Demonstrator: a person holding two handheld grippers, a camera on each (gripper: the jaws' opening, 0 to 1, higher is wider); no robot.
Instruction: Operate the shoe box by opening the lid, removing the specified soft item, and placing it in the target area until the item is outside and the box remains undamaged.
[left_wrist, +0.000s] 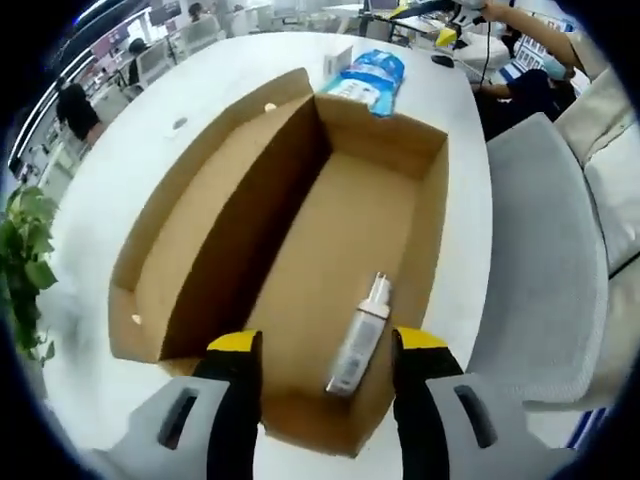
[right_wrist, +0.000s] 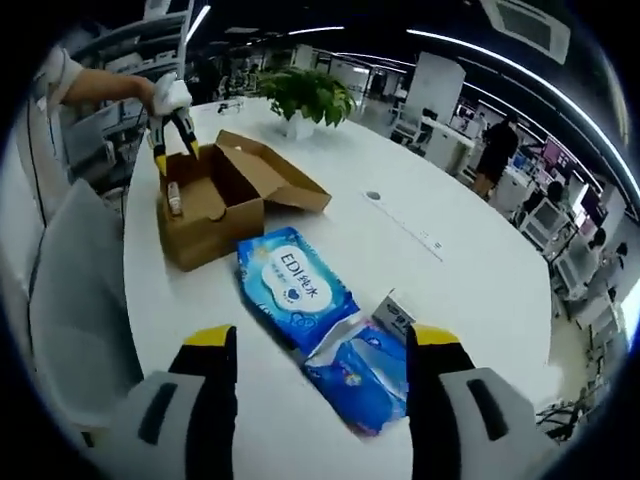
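The shoe box (left_wrist: 330, 260) sits open on the white table (left_wrist: 130, 190), its lid (left_wrist: 215, 200) folded back flat to one side so the brown cardboard floor is bare except for a small pale bottle (left_wrist: 360, 335) lying on its side near one end wall. In the right gripper view the same box (right_wrist: 215, 200) stands further off on the table (right_wrist: 420, 270), with the bottle (right_wrist: 174, 197) upright-looking against the inner wall (the fisheye makes its true tilt hard to judge). The soft item, a blue wipes pack (right_wrist: 292, 285), lies flat on the table outside the box, just beside a second, crumpled blue pack (right_wrist: 365, 375); from the left gripper view these blue packs (left_wrist: 368, 82) lie beyond the box's far end. The left gripper (left_wrist: 325, 350) hovers over the near end of the box, jaws spread wide on either side of the bottle, gripping nothing. The right gripper (right_wrist: 322, 345) hangs above the blue packs, jaws likewise spread and empty. A potted plant (right_wrist: 305, 98) stands past the box.
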